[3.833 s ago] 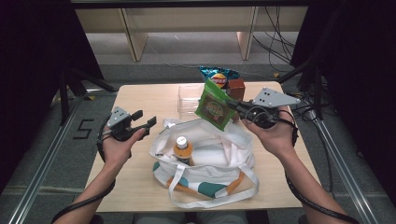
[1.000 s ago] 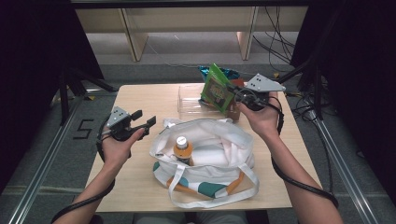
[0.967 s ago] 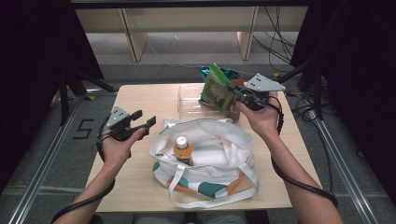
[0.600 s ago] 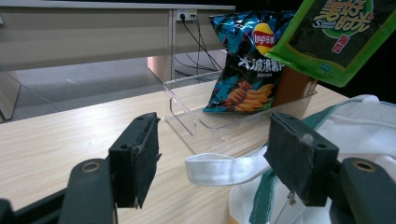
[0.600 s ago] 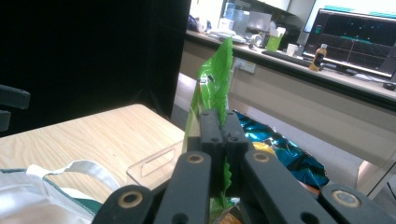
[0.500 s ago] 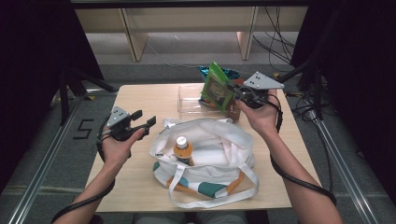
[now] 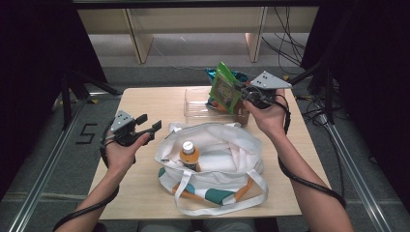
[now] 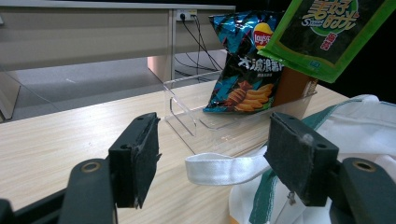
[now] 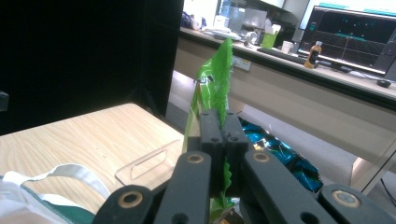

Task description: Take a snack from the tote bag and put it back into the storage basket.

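The right gripper is clamped tight on the edge of a green snack packet, its two black jaws pressed flat together with the crinkled foil pinched between them, as the right gripper view makes plain. The packet hangs in the air at about one o'clock on the table, held above the clear plastic tray that sits at twelve o'clock. A blue chip bag leans in that tray, with a brown box just beside it on the right; from the left gripper view the green packet overlaps the top of the blue chip bag. The left gripper is held at nine o'clock, jaws spread wide apart and gripping nothing, its pads standing clear on either side of a white strap. That strap belongs to the white tote bag slumped at the centre of the table, toward six o'clock, mouth open, with an orange-capped bottle standing upright inside it.
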Action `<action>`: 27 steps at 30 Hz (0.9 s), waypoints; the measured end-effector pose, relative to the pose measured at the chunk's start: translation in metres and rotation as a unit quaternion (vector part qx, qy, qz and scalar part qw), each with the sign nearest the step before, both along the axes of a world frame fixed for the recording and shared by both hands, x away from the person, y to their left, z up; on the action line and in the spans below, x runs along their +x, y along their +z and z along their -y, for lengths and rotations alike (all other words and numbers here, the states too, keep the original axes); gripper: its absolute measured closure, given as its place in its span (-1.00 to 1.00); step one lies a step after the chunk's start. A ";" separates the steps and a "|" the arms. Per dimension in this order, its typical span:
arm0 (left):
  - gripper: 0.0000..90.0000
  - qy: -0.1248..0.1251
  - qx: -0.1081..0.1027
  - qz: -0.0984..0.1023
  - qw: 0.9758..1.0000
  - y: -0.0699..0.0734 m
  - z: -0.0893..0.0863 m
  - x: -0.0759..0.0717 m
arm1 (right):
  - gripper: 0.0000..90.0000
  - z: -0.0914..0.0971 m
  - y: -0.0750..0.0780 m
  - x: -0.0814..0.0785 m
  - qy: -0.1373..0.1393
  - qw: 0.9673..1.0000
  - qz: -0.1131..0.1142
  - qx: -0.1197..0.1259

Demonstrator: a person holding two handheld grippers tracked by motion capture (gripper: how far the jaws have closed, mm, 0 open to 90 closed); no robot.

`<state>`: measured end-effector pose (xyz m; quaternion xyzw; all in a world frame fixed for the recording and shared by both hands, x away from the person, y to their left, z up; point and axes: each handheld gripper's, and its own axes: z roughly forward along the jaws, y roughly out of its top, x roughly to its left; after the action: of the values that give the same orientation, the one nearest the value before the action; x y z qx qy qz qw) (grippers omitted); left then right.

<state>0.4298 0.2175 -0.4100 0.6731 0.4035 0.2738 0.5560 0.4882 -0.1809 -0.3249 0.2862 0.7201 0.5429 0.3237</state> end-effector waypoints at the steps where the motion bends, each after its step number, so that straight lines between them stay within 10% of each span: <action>1: -0.26 0.000 0.000 0.000 1.000 0.000 0.000 0.000 | 1.00 0.000 0.000 0.002 0.004 1.000 0.009 -0.003; 27: -0.26 0.001 -0.002 -0.001 1.000 -0.001 -0.001 0.000 | 1.00 -0.009 -0.008 0.026 -0.012 1.000 0.008 -0.014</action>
<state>0.4295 0.2185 -0.4106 0.6718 0.4057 0.2724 0.5567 0.5139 -0.1716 -0.3328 0.2854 0.7217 0.5310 0.3402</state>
